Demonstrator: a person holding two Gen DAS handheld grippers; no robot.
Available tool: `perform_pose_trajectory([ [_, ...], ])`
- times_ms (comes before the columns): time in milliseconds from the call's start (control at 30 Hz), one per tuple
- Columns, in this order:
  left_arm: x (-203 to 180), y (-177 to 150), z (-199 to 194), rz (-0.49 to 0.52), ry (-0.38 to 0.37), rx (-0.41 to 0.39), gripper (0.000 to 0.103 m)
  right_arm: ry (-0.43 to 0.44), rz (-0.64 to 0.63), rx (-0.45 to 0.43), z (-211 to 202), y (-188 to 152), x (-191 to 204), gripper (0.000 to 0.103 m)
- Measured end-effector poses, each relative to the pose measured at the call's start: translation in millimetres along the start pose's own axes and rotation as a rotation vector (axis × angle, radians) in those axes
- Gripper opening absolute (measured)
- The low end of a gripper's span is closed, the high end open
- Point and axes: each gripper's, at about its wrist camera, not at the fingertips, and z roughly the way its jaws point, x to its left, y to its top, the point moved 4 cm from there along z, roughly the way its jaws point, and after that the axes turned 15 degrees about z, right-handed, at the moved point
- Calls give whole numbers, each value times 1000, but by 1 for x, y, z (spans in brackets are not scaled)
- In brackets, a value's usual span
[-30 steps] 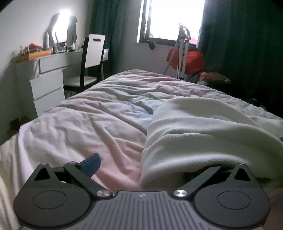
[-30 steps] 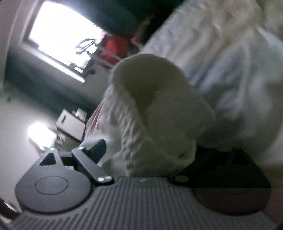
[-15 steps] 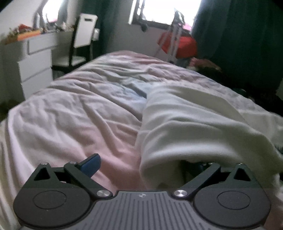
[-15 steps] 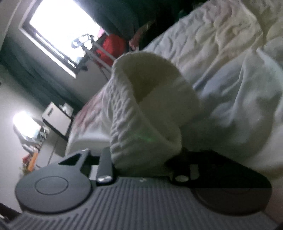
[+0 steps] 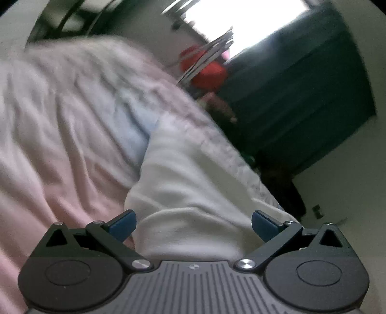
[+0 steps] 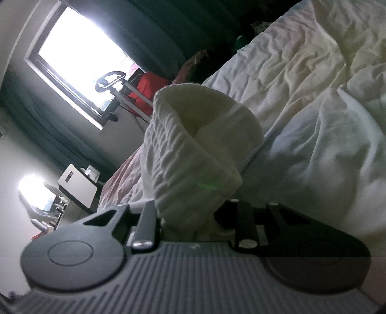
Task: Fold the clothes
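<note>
Since a second ago, rolled sideways: left gripper [image 5: 193, 223], spread around the white garment [image 5: 193, 183] on the bed [image 5: 48, 145]. Right gripper [image 6: 190, 217] pinching its ribbed cuff (lifted for folding).

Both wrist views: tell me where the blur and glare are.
Left wrist view: motion blur smears the bedspread and white garment; window blown out. Right wrist view: sharper; window overexposed, and a bright patch glares at lower left.
</note>
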Motion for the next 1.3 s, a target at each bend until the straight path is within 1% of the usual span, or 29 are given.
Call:
perform_pose_trajectory([
  [67,8,-5,18,-47,-2,47,100,-8,-3,1,1,-1,-1,29],
  [167,10,-8,25,-35,2,62,99,-25,-5,12,6,-4,1,29],
  [233,11,-10,26,-27,2,71,97,-28,-5,16,6,-6,0,29],
  [300,12,-13,28,-12,25,95,88,-21,2,19,4,-6,0,29],
  [333,12,-14,28,-4,33,95,86,-18,8,21,3,-7,0,29],
  [400,8,-14,27,27,53,92,75,-14,42,25,1,-6,1,29],
  [433,7,-12,25,47,62,87,71,-13,50,30,0,-5,4,28],
  [500,-3,-8,17,63,46,38,58,-5,38,39,-6,-3,13,28],
  [600,-22,1,3,93,12,-43,42,-2,-18,56,-20,0,29,28],
  [667,-46,10,0,118,-16,-79,37,0,-23,67,-30,10,37,28],
  [700,-59,14,1,108,-35,-90,35,-3,-27,68,-36,18,41,28],
  [800,-102,28,13,90,-92,-115,32,-8,-53,46,-53,54,55,27],
  [900,-155,52,54,99,-125,-109,31,4,-32,0,-69,100,60,27],
  [933,-174,60,72,88,-130,-102,31,2,-21,-20,-73,119,59,27],
  [1033,-242,82,131,104,-127,-77,29,-8,17,-83,-78,178,55,27],
  [1133,-304,101,200,144,-143,-53,28,-21,65,-150,-73,242,41,27],
  [1233,-357,108,266,211,-167,-31,28,-42,111,-220,-61,300,21,27],
  [1300,-386,105,308,255,-179,-9,27,-43,154,-272,-49,330,4,27],
])
